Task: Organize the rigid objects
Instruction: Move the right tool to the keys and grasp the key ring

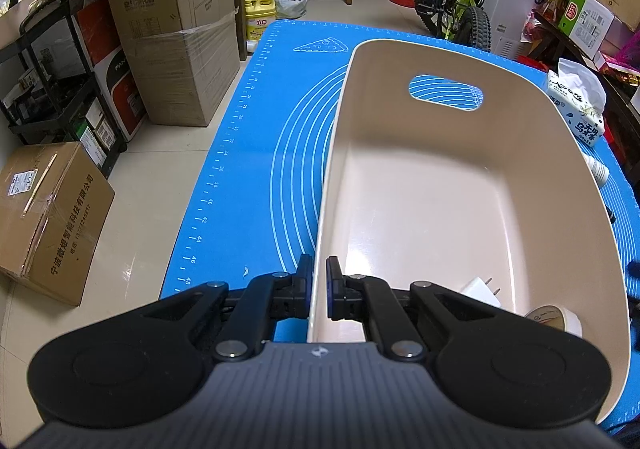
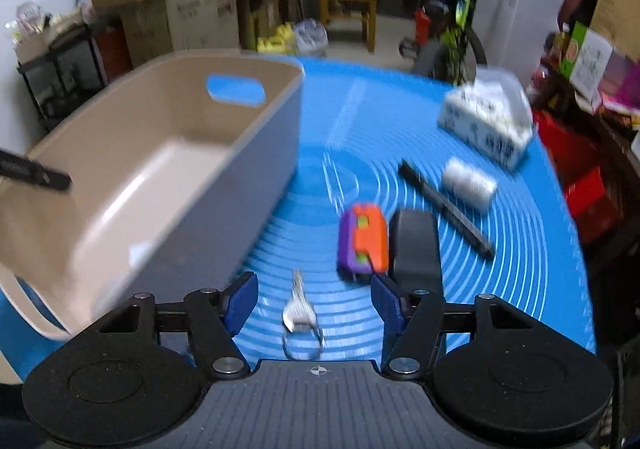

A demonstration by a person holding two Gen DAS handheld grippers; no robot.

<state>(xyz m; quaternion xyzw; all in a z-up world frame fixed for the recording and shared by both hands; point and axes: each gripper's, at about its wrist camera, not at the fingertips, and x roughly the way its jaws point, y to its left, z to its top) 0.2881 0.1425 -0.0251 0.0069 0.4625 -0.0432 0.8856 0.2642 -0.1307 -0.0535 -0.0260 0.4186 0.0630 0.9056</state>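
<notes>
My left gripper is shut on the near left wall of the beige bin, one finger outside and one inside. A white charger plug and a tape roll lie in the bin's near corner. My right gripper hangs open over the blue mat, right of the bin. A silver key on a ring lies on the mat between its fingers, untouched. Just beyond are a purple and orange toy and a black block.
A black pen, a white bottle and a tissue pack lie on the mat's right side. Cardboard boxes, a black rack, a chair and a bicycle stand on the floor around the table.
</notes>
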